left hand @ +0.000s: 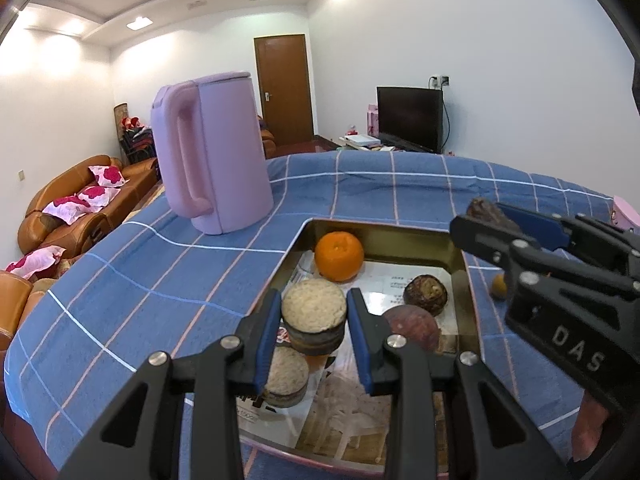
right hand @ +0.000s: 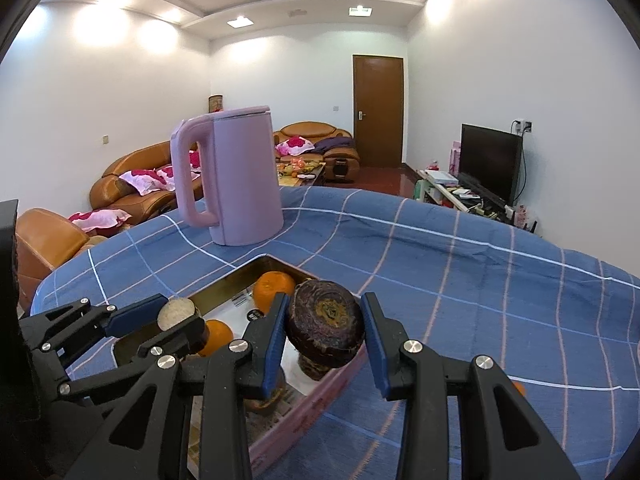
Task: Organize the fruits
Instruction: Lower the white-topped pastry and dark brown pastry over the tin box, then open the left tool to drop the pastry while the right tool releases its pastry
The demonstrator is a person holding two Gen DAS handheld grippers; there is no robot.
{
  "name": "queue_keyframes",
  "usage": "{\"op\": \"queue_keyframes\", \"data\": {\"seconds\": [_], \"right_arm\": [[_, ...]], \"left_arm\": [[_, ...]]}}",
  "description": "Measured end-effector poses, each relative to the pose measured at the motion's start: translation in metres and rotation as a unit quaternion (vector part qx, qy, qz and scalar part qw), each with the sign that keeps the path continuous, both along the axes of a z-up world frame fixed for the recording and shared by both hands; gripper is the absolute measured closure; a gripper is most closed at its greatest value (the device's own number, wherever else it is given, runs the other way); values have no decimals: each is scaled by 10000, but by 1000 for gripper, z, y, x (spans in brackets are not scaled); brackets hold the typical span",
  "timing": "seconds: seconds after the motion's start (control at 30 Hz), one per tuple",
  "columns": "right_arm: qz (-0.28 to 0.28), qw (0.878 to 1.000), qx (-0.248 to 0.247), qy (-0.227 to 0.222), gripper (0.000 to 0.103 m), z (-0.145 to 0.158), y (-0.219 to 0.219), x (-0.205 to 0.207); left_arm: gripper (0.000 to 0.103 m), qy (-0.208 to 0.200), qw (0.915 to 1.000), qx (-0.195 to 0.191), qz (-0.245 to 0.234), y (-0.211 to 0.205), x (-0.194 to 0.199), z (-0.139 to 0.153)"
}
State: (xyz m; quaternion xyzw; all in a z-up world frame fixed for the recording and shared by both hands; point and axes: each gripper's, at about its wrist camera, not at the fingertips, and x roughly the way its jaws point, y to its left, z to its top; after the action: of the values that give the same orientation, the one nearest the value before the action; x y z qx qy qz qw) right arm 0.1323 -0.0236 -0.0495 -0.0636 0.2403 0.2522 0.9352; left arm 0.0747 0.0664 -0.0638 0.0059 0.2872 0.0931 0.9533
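My left gripper (left hand: 315, 326) is shut on a short brown-skinned chunk with a pale cut top (left hand: 314, 308), held just above the tin tray (left hand: 384, 230). In the tray lie an orange (left hand: 339, 256), a dark brown round fruit (left hand: 425, 293), a purplish fruit (left hand: 412, 326) and a second pale-topped chunk (left hand: 286, 376). My right gripper (right hand: 326, 330) is shut on a dark brown round fruit (right hand: 326, 320) over the tray's near right rim (right hand: 320, 396). Each gripper shows in the other's view: the right gripper (left hand: 486, 216) at right, the left gripper (right hand: 176, 316) at left.
A pink kettle (left hand: 216, 152) (right hand: 240, 176) stands on the blue checked cloth (left hand: 160, 264) behind the tray. A small orange fruit (right hand: 519, 388) lies on the cloth right of the tray. Sofas, a door and a television are beyond the table.
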Motion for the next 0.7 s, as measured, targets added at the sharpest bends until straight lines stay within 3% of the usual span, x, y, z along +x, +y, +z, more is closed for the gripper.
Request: {"op": "queue_keyframes", "data": {"seconds": [0.7], "right_arm": [[126, 9989, -223, 402, 64, -25, 22, 20]], "left_arm": [[66, 142, 9999, -50, 37, 5, 4, -7]]}}
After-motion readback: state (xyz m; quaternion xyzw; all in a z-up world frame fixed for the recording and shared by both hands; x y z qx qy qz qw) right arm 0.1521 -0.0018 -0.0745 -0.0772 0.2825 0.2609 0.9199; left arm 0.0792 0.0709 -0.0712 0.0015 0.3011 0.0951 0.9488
